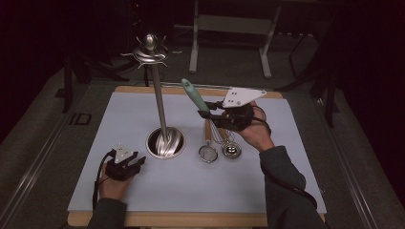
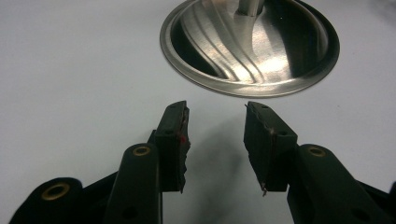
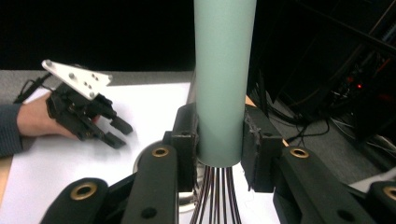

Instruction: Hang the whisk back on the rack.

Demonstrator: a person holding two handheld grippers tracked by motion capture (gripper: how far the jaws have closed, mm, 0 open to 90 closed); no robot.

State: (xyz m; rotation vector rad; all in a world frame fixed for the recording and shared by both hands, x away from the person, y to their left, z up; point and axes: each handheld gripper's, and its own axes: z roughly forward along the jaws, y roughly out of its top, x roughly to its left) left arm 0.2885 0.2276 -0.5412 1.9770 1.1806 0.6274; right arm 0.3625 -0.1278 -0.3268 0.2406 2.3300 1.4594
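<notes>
The whisk has a smooth, round, pale teal handle and thin dark wires that leave its lower end in a tight bundle; it is held off the table, right of centre, tilted so the handle's rounded tip leans up and to the far left. The right gripper is clamped on it, its two black jaws pressing either side of the handle just above where the wires begin, as the right gripper view shows closely. Below it, on the pale matte mat that covers the wooden table, lie a small mesh strainer with a wooden handle and, touching it on the right, a shiny metal scoop-like tool, both pointing away toward the far edge. Left of them stands a polished steel utensil stand: a round, dished base with swirled ridges, a slim upright pole, and a crown of curved hooks at the top. The pole rises just left of the whisk handle. The left gripper rests low on the near left of the mat, its jaws apart with nothing between them, pointing at the stand's base close ahead.
</notes>
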